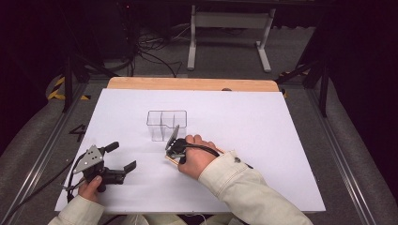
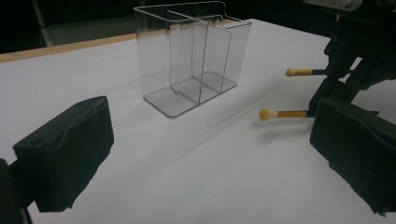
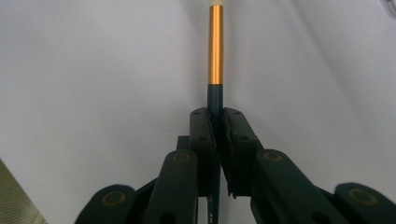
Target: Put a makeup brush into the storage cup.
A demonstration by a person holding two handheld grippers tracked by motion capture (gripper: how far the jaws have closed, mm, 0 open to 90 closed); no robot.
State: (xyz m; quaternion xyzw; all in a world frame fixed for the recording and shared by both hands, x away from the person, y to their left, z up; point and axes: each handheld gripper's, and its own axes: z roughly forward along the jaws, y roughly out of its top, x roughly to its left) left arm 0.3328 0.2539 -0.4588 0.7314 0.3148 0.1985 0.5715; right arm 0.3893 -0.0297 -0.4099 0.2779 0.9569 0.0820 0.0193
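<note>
Organizer (image 2: 187,60): clear glossy plastic, smooth walls, 3 compartments. Brush (image 3: 215,51): satin gold metal ferrule, dark smooth handle, pale soft tip. Right gripper (image 3: 215,122) fingers (image 3: 201,140): matt black plastic. Left gripper (image 2: 205,163) pads (image 2: 70,149): matt black, rough foam-like. Counter (image 1: 234,117): matt white sheet; bare wood edge at 12 o'clock. Sleeve (image 1: 239,180): pale woven cloth.

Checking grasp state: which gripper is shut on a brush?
The right gripper: its jaws pinch the brush's dark handle. The left gripper stands wide open, nothing between its jaws.
</note>
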